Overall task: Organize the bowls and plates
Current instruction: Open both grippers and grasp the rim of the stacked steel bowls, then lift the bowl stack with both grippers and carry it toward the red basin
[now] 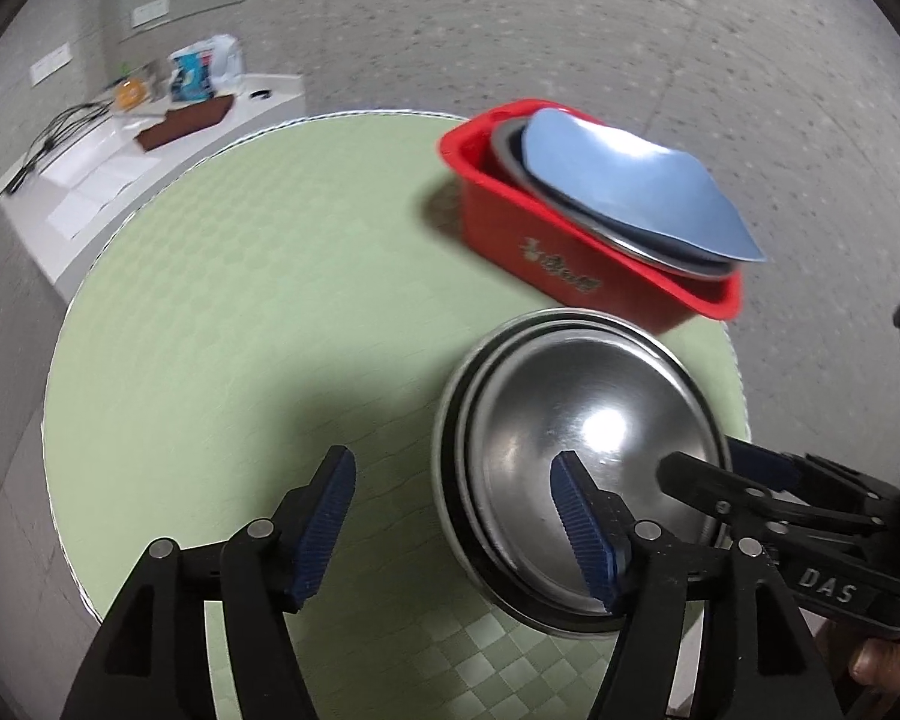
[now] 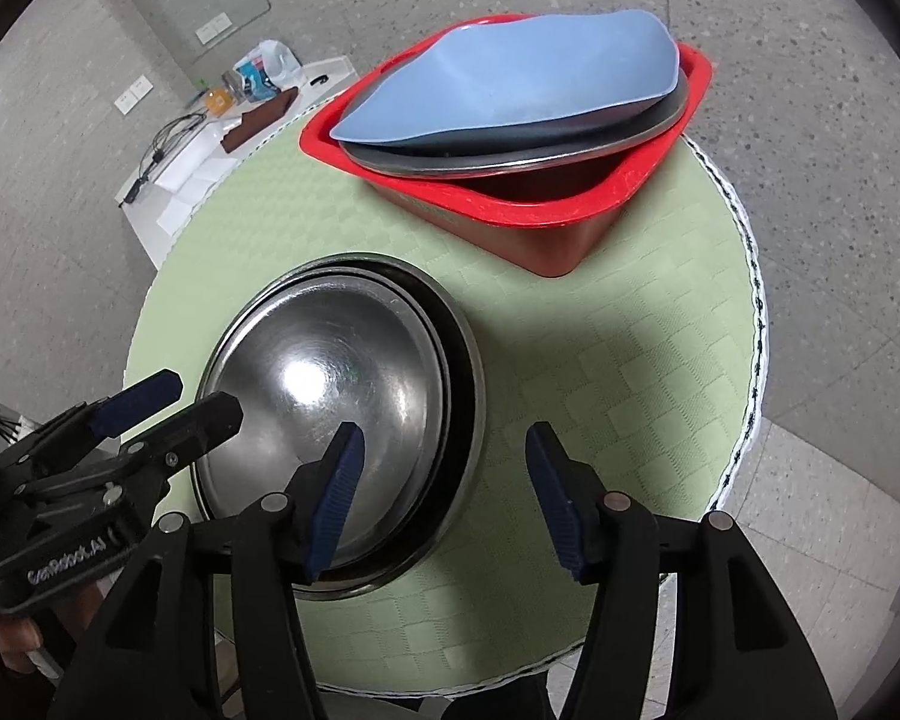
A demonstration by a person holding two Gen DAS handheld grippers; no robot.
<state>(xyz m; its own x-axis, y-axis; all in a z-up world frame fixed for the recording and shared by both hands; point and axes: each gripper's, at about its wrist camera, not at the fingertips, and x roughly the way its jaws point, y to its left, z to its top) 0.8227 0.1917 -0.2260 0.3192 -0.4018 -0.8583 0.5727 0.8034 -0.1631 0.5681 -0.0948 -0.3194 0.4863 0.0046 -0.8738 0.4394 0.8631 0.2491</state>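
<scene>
A round table with a green checked cover carries two groups of dishes. Near its front edge sit two nested steel bowls, upside down. At the far edge, one red plastic bin holds a steel plate with one blue plate tilted on top. The left gripper and right gripper both gape wide, holding nothing, flanking the bowls. A cluttered white side table stands beyond.

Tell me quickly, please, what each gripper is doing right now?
Left gripper: open, holding nothing, one finger over the nested steel bowls.
Right gripper: open, holding nothing, straddling the bowls' rim.
</scene>
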